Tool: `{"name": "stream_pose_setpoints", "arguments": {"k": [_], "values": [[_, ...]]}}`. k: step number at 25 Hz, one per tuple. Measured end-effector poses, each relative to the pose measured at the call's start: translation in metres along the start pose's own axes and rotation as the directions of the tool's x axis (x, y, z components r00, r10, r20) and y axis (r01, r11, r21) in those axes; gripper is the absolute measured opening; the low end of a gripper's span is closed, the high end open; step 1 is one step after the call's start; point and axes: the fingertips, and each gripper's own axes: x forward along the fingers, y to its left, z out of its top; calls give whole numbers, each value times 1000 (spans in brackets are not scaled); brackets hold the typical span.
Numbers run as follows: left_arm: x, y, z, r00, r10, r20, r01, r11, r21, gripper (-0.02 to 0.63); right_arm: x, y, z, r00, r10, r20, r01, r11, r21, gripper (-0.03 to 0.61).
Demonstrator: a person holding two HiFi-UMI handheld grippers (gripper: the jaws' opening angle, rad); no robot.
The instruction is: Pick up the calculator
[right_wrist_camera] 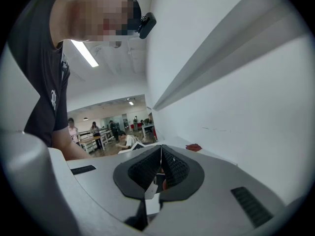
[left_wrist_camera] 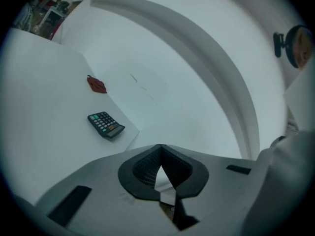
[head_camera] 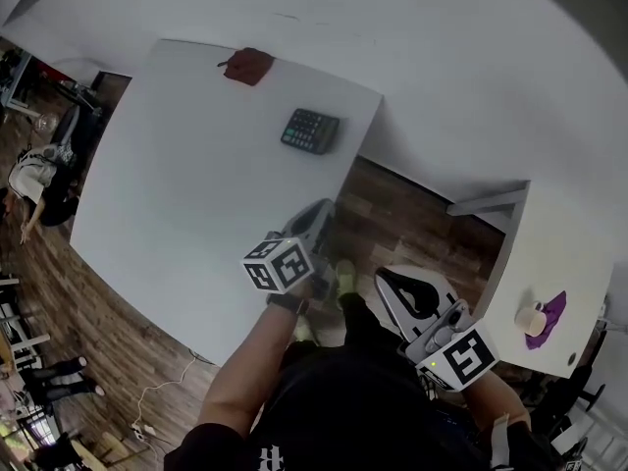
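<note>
A dark calculator [head_camera: 311,130] lies flat near the far right corner of the white table [head_camera: 177,194]; the left gripper view shows the calculator [left_wrist_camera: 106,125] ahead and to the left. My left gripper [head_camera: 316,214] hovers over the table's right edge, short of the calculator, and its jaws are shut with nothing in them [left_wrist_camera: 160,147]. My right gripper [head_camera: 388,277] hangs off the table over the wood floor, close to the person's body. Its jaws [right_wrist_camera: 160,147] are also shut and empty, pointing along the wall.
A crumpled red cloth [head_camera: 248,66] lies at the table's far edge by the white wall. A second white table [head_camera: 549,253] at the right holds a cup [head_camera: 531,318] and a purple cloth [head_camera: 550,314]. Cables [head_camera: 157,400] trail across the floor at lower left.
</note>
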Motion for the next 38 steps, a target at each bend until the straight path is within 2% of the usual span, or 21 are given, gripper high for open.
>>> {"name": "stream_pose_setpoints", "arguments": {"k": [4, 7, 12, 16, 26, 27, 29, 32, 38], "values": [[29, 23, 5, 1000, -8, 20, 11, 990, -137, 6, 7, -18, -4, 1000, -4, -11, 5, 1000, 26, 14], [48, 42, 7, 999, -20, 46, 32, 961, -275, 6, 14, -24, -8, 1000, 8, -23, -7, 999, 45, 14], [69, 81, 11, 991, 30, 133, 42, 864, -501, 6, 31, -30, -15, 997, 32, -72, -24, 994, 105, 14], [84, 105, 9, 978, 82, 191, 53, 789, -612, 8, 42, -38, -15, 995, 42, -92, -30, 992, 122, 14], [105, 152, -7, 954, 191, 230, 65, 617, -784, 9, 54, -56, -23, 990, 38, -135, -17, 988, 153, 14], [106, 156, -8, 953, 196, 231, 69, 603, -795, 17, 54, -57, -23, 990, 36, -137, -14, 988, 156, 14], [110, 164, -10, 952, 199, 233, 79, 576, -814, 78, 55, -61, -25, 989, 32, -141, -8, 986, 165, 14], [116, 175, -13, 950, 204, 236, 90, 547, -832, 101, 56, -63, -27, 989, 30, -147, -4, 985, 173, 14], [132, 185, -15, 952, 175, 251, 124, 527, -841, 106, 53, -69, -36, 984, 26, -176, 6, 984, 179, 14]]}}
